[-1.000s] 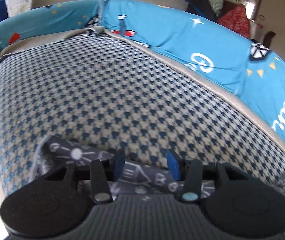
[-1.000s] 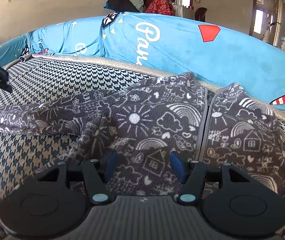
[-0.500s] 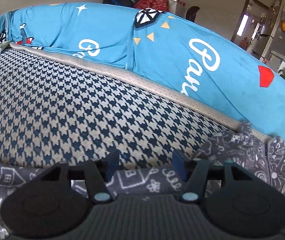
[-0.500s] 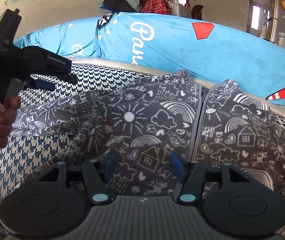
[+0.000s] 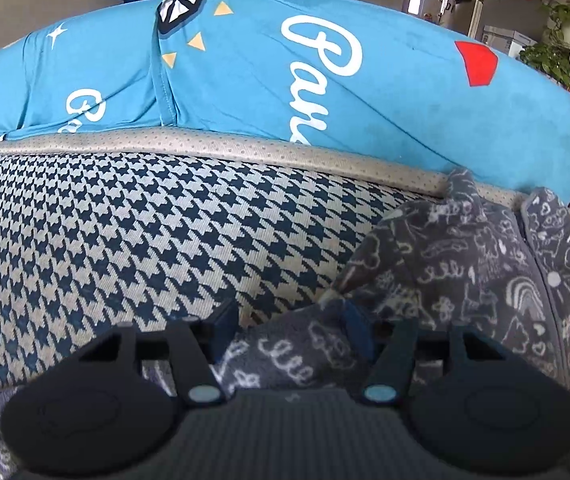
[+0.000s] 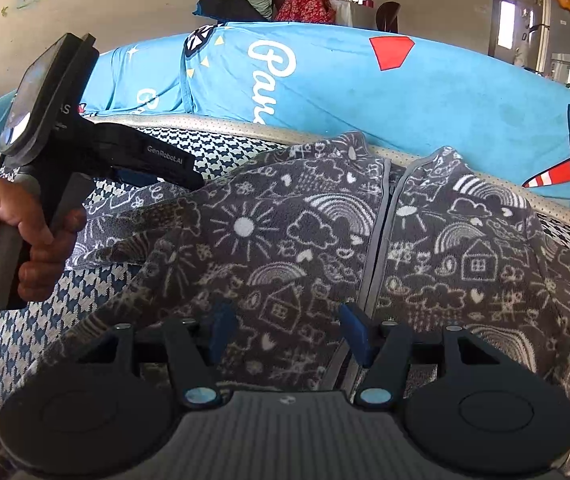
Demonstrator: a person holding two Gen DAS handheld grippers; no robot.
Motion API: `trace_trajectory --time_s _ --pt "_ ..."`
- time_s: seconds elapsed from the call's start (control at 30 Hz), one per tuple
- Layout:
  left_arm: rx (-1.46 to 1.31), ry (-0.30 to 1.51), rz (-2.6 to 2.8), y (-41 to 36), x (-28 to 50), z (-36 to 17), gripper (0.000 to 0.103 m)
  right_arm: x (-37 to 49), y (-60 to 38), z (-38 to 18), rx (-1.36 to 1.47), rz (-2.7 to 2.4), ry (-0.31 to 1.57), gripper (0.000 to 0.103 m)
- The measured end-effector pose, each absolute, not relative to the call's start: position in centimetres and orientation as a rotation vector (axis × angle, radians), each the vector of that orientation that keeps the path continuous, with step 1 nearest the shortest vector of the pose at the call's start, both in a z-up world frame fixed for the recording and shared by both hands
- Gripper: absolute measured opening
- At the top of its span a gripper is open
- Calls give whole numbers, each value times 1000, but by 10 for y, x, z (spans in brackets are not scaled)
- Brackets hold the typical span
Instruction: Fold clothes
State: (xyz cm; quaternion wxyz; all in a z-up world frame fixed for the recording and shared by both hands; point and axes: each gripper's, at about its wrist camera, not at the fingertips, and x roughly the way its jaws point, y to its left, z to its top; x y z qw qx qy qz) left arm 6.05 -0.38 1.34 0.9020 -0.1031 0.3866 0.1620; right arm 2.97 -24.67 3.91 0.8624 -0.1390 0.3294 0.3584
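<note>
Both claws stand half-open: left claw (image 5: 291,326) straddles the jacket (image 6: 325,240) sleeve (image 5: 285,356) ungripped, right claw (image 6: 287,330) hovers over it.

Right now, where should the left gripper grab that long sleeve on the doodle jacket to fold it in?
Probably near the cuff end of the sleeve, coming from the houndstooth cover side. It lies flat, stretched away from the jacket body, so its free end lifts easiest. The left gripper already has sleeve fabric between its pads.
</note>
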Motion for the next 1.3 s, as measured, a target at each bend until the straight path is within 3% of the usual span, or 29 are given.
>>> trace_trajectory --time_s 0.17,0.5,0.57,0.73,0.83,1.03,1.23,1.3 --pt "-192 818 274 -9 61 10 45 30 -246 39 -293 753 700 57" --pt "-140 827 222 -15 56 8 45 31 -243 36 -300 752 710 57" --pt "-122 822 235 -19 57 8 41 31 -243 35 -303 752 712 57" --pt "-23 794 316 -32 59 11 13 32 -244 35 -302 744 711 57" --pt "73 783 413 -40 64 9 7 33 -245 36 -301 741 710 57" --pt "67 792 570 -16 69 -5 6 34 -249 37 -297 741 710 57" --pt "-53 785 768 16 59 4 24 41 -263 40 -270 735 707 57" --pt "-121 780 757 25 52 9 24 44 -268 42 -240 751 713 57"
